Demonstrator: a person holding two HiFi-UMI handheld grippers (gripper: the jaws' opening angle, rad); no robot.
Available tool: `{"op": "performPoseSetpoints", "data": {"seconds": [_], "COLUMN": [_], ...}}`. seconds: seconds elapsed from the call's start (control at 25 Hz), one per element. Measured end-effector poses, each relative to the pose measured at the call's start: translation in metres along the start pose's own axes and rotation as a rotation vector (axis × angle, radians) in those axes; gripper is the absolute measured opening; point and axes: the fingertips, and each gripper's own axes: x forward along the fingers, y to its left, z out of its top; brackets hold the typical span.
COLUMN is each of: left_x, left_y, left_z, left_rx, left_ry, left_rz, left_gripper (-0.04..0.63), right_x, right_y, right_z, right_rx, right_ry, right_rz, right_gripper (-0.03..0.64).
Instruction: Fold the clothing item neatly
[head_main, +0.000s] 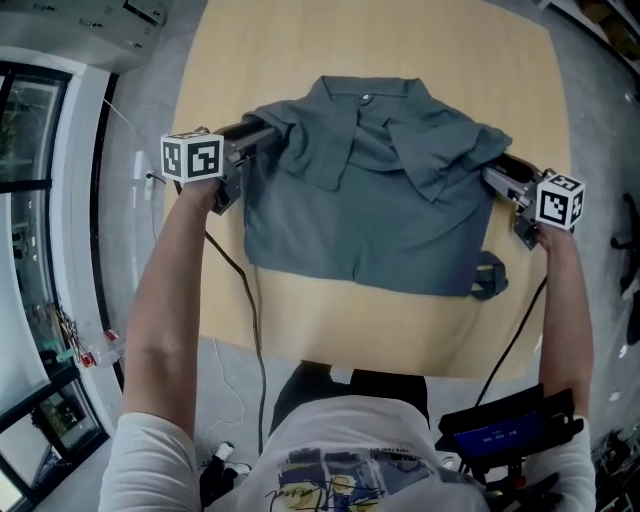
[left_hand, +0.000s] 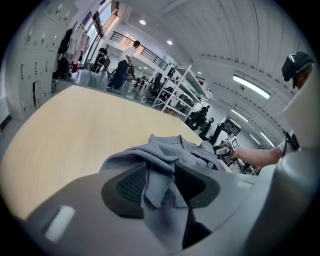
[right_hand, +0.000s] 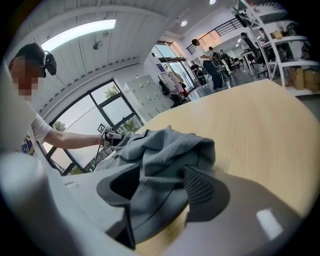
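At the near edge of the worktop (head_main: 330, 310), two bare forearms (head_main: 165, 290) are seen reaching forward, and two black cables (head_main: 236, 272) are trailed back, one from each tool. Two marker cubes (head_main: 192, 157) are counted, one on each tool.

One grey shirt (head_main: 380, 220) is laid flat on the worktop between the two tools, with its collar at the far side. Its two short sleeves (head_main: 310, 150) are turned inward over the chest. One small dark scrap (head_main: 490, 275) is seen just beside the shirt's near right corner; what it is cannot be told.

The left tool (head_main: 262, 135) is set at the shirt's left edge. Its jaws are held partly apart, and a fold of the cloth is seen lying between them, not visibly squeezed. The right tool (head_main: 495, 173) is set at the shirt's right edge. Its jaws are spread wide, and a bunch of sleeve cloth is left lying loose between them, resting on the worktop.

Further off, one button (head_main: 366, 98) is seen at the collar, and beyond it only bare worktop is shown up to the far edge.
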Motion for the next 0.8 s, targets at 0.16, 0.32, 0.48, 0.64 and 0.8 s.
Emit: {"op": "performPoseSetpoints", "data": {"seconds": [0.16, 0.32, 0.48, 0.64, 0.8], "left_x": [0.000, -0.017, -0.028, -0.043, -0.056], "left_y": [0.002, -0.001, -0.005, -0.010, -0.023], "left_z": [-0.003, -0.011, -0.021, -0.028, -0.035], "left_rx": [0.001, 0.005, 0.001, 0.026, 0.055], "left_ry": [-0.001, -0.002, 0.002, -0.001, -0.011], "left_rz": [-0.002, -0.006, -0.007, -0.004, -0.019], "left_gripper": [0.190, 0.190, 0.190, 0.190, 0.190], "right_x": [-0.003, -0.010, -0.022, -0.029, -0.037], "right_y": [-0.002, 0.013, 0.020, 0.032, 0.048], "right_z": [0.000, -0.007, -0.014, -0.020, -0.030], "right_rx": [-0.008, -0.013, -0.017, -0.023, -0.039], "right_ry": [-0.001, 0.000, -0.003, -0.015, -0.010], "right_rz": [-0.017, -0.046, -0.089, -0.131, -0.174], "right_gripper": [0.267, 0.267, 0.267, 0.267, 0.267]}}
